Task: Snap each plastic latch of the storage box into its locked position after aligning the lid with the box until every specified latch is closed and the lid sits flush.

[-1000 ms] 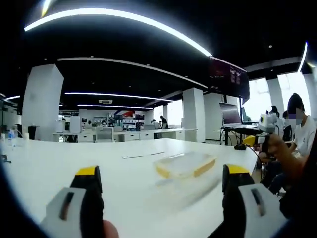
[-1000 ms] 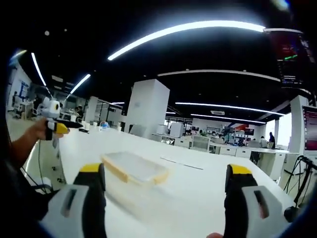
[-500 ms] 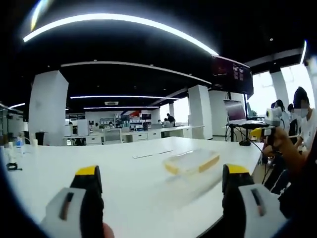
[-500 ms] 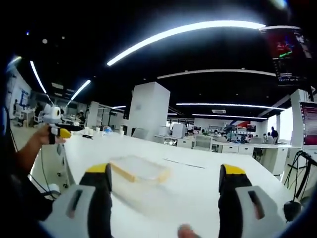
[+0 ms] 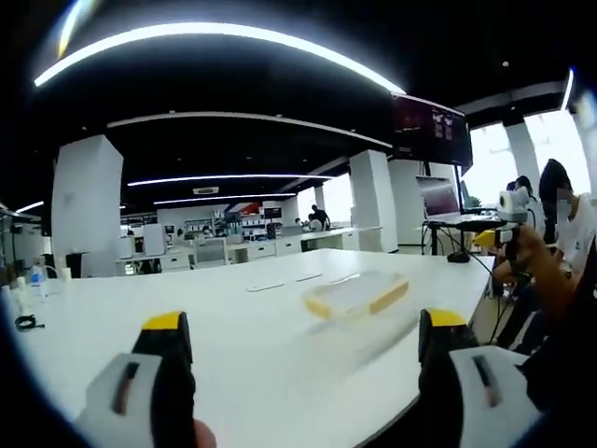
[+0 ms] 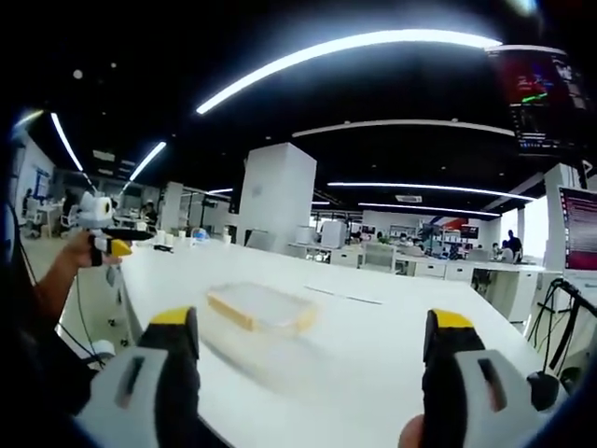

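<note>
The box (image 5: 354, 295) with its lid (image 6: 254, 303) lies on the white table (image 5: 140, 313), between and beyond both grippers (image 5: 303, 359) (image 6: 312, 359), whose jaws stand wide apart, holding nothing.

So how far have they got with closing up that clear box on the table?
Done: the lid with its yellow edges looks to be resting on the clear storage box on the white table. In hand: nothing; the left tool and right tool are open and held back from the box. Left: every latch, as far as the blur lets me judge.
</note>
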The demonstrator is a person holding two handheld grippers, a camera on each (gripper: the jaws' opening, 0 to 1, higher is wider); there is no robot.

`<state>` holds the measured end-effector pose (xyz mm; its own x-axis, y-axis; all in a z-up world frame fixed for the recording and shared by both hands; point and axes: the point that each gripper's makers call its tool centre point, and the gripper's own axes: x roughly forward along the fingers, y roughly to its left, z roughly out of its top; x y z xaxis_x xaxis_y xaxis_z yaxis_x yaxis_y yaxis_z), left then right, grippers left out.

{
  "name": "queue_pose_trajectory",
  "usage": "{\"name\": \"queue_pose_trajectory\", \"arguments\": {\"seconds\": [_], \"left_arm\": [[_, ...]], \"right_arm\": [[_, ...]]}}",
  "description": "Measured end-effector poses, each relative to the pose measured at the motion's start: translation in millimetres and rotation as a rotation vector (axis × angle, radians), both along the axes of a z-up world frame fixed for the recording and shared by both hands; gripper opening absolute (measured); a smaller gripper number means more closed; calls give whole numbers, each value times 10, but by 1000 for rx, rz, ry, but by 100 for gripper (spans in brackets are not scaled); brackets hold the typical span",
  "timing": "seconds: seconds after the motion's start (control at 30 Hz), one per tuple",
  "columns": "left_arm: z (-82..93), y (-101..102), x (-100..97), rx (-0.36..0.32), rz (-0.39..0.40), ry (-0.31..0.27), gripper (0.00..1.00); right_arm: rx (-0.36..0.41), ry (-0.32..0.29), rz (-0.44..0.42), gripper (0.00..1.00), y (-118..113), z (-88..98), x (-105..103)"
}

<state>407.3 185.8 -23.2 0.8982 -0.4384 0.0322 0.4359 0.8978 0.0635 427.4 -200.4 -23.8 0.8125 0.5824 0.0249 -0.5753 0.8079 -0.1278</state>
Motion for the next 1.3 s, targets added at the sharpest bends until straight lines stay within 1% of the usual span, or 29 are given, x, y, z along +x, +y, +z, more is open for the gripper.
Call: {"name": "queue_pose_trajectory", "arguments": {"seconds": [0.07,0.1,0.13,0.17,0.2,0.23,0.3,0.33,0.37,0.4,0.43,0.5,0.57,0.73,0.83,0.93,0.97,1.0,1.03,1.23,1.3], "left_arm": [[-26,-17,-3,-3,-7,8,100],[-31,-21,-3,-5,-9,11,98],[-62,-39,-20,-30,-24,42,86],[-93,-58,-37,-54,-39,72,79],[-13,-19,-20,-99,-24,41,77],[28,5,-18,-119,-14,21,79],[7,38,-32,-70,1,20,86],[6,11,-39,-54,-6,14,94],[10,-12,-44,-51,-10,8,100],[6,-46,-55,-39,-23,5,100],[-17,-78,-67,-22,-35,12,100],[-21,-113,-72,-1,-36,4,100],[-29,-131,-73,12,-41,2,100],[62,-69,-67,-23,-32,-34,100],[56,-60,-71,-28,-31,-26,100],[-10,-62,-61,-10,-30,7,100],[-21,-69,-61,-8,-33,12,100],[-44,-82,-59,-14,-42,27,100],[-55,-89,-58,-19,-46,33,100],[-136,-142,-45,-2,-70,69,100],[-155,-160,-43,2,-78,77,100]], "right_arm": [[-1,-5,6,100,7,-3,-13],[-2,-7,11,100,12,-3,-17],[12,12,39,99,57,-23,-44],[31,12,62,99,93,-11,-63],[49,5,83,96,122,11,-85],[84,10,104,95,146,35,-119],[98,-1,114,99,151,68,-132],[99,-19,118,100,159,92,-140],[95,-22,114,100,155,94,-138],[89,-44,99,100,130,125,-116],[85,-54,93,100,120,137,-108],[72,-55,89,100,115,126,-96],[80,-64,87,100,109,145,-83],[78,-60,89,100,105,132,-67],[79,-48,89,100,102,122,-66],[84,-32,87,100,104,109,-54],[80,-24,82,100,102,89,-43],[68,21,66,100,82,10,-19],[58,38,65,100,85,-30,-11],[18,78,54,100,81,-154,16],[11,86,55,100,80,-168,16]]}}
